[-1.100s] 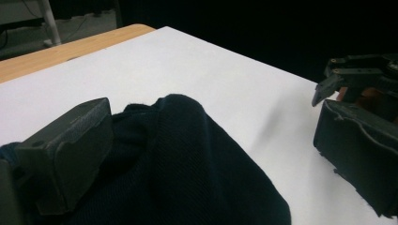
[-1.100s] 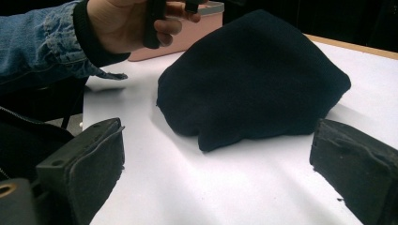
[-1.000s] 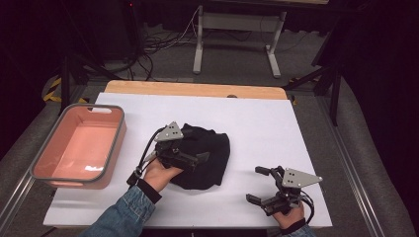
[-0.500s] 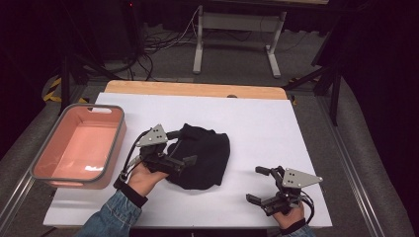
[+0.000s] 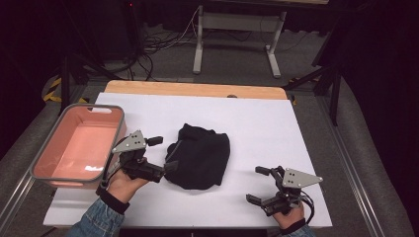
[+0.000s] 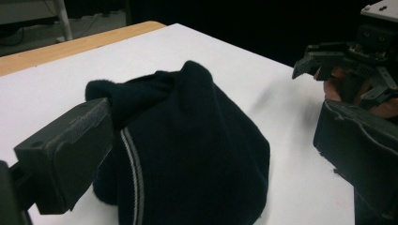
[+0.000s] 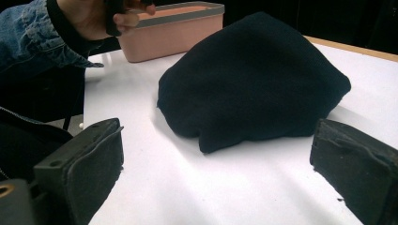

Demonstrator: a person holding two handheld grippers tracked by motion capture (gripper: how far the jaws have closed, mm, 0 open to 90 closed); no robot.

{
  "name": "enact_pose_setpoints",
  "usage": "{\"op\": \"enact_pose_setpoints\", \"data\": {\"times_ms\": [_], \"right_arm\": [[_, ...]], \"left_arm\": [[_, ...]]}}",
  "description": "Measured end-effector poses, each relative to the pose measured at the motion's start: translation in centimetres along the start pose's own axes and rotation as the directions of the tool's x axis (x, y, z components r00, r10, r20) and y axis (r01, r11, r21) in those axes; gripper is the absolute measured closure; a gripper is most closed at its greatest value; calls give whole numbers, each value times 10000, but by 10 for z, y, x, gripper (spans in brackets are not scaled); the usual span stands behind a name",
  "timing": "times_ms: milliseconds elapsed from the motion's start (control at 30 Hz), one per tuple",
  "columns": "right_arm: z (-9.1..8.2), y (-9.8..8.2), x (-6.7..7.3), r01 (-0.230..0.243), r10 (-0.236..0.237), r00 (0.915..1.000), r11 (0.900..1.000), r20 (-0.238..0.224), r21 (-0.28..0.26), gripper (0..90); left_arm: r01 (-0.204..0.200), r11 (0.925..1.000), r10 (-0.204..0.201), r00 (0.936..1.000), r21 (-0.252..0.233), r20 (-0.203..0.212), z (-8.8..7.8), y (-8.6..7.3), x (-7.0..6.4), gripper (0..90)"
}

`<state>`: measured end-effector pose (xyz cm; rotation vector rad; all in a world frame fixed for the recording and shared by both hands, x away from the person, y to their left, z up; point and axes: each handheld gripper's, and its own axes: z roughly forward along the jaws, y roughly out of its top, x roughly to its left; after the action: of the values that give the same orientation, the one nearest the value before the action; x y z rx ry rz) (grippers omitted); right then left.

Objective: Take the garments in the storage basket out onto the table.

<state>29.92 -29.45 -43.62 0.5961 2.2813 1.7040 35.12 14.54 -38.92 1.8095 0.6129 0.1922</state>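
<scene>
A crumpled black cloth [image 5: 202,155] with a thin pale stripe [image 6: 133,173] lies near the middle of the white table top [image 5: 257,123]. My left gripper [image 5: 163,153] is open at the cloth's left edge, jaws spread wide, and the cloth [image 6: 197,136] bulks just ahead between them. My right gripper [image 5: 256,184] stands open near the table's front right, apart from the cloth, holding nothing. From the right gripper [image 7: 220,173], the cloth [image 7: 253,75] is a rounded heap a short way ahead. The right gripper [image 6: 347,61] also shows in the left gripper view, far off.
A pink bin [image 5: 99,107] with a grey rim sits at the table's left edge, nothing in it, and its wall [image 7: 173,28] lies beyond the cloth. A denim-sleeved forearm [image 7: 42,33] reaches in. A wooden strip [image 5: 197,89] borders the table's far side.
My left gripper has drawn back leftwards from over the cloth to its left edge. The cloth stays on the table and the right gripper has not moved.
</scene>
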Motion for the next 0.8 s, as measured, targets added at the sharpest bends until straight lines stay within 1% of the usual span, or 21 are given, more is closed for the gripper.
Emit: {"op": "enact_pose_setpoints", "data": {"times_ms": [133, 233, 300, 400, 500, 567, 633, 700, 733, 767, 800], "right_arm": [[0, 0, 0, 5, -5, 10000, 10000, -2, -5, 36], [0, 0, 0, 10, -10, 10000, 10000, 13, 16, 36], [0, 0, 0, 6, -6, 10000, 10000, 20, 24, 36], [0, 0, 0, 0, 0, 10000, 10000, 33, 34, 36], [0, 0, 0, 14, -14, 10000, 10000, 64, 42, 36], [0, 0, 0, 18, -18, 10000, 10000, 67, 53, 36], [0, 0, 0, 18, -19, 10000, 10000, 79, 68, 36], [1, 0, 0, 17, -18, 10000, 10000, 80, 71, 36], [0, 0, 0, 15, -16, 10000, 10000, 84, 66, 36], [0, 0, 0, 17, -18, 10000, 10000, 91, 55, 36], [0, 0, 0, 11, -12, 10000, 10000, 94, 58, 36]], "left_arm": [[-46, 10000, 46, 9999, 44, -114, -6, -9, 2, 1], [171, 9998, -172, 9998, -31, -129, -11, -17, 5, 1], [204, 9997, -205, 9997, -96, -135, -14, -22, 7, 1], [131, 9998, -129, 9998, 115, -174, -16, -31, 9, 1], [291, 9993, -287, 9995, 241, -162, -19, -41, 11, 1], [205, 9991, -189, 9988, 363, -443, -22, -46, 10, 1], [53, 9990, -26, 9982, 451, -592, -24, -51, 9, 1], [45, 9990, -20, 9984, 449, -568, -25, -55, 8, 1], [166, 9988, -140, 9983, 458, -566, -26, -60, 8, 1], [92, 9991, -63, 9976, 421, -687, -27, -62, 8, 1], [232, 9990, -203, 9967, 370, -781, -28, -66, 8, 2]]}}
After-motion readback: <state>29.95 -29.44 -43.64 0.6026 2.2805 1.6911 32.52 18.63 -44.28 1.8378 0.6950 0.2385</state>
